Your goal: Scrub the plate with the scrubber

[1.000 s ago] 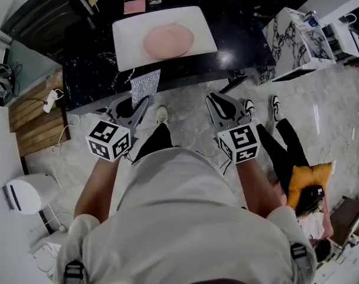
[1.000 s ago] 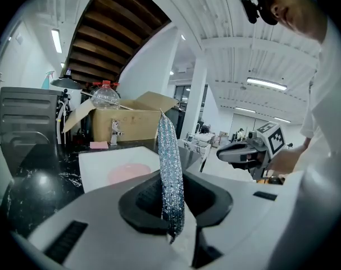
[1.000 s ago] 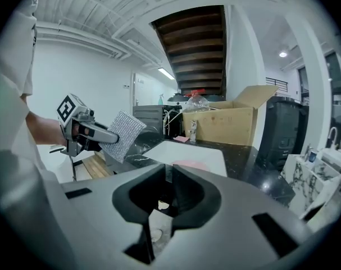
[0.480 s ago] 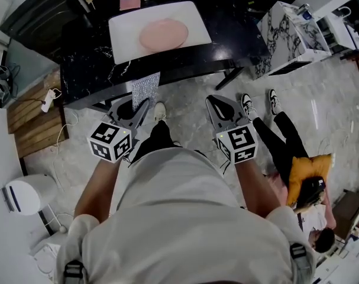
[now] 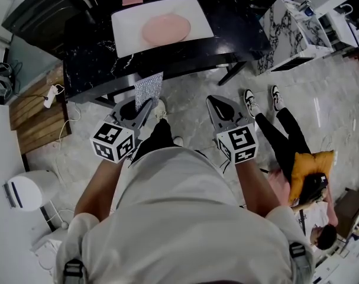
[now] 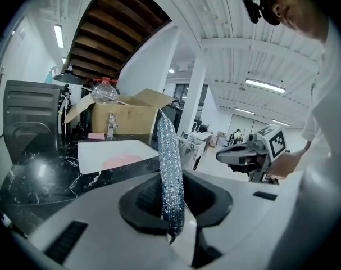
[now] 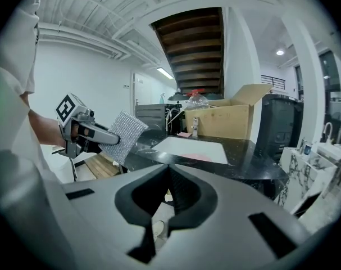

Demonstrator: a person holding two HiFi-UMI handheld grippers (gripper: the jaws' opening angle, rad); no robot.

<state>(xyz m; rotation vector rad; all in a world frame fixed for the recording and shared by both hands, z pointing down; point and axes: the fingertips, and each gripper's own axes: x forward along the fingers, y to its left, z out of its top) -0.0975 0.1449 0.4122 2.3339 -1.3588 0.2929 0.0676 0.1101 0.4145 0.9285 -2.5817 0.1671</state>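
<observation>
A round pink plate lies on a white tray on the black marble table, well ahead of both grippers. My left gripper is shut on a sparkly silver scrubber, held over the floor short of the table edge. In the left gripper view the scrubber stands upright edge-on between the jaws, with the plate beyond it. My right gripper is shut on nothing, level with the left one. The right gripper view shows the scrubber, the tray and a sliver of the plate.
A cardboard box and a clear bottle stand at the table's far side. A marble-patterned block sits to the right. A person sits on the floor at right. A wooden pallet lies at left.
The table, tray and plate have slid a little farther up in the head view. Both grippers keep their pose, the left still holding the scrubber.
</observation>
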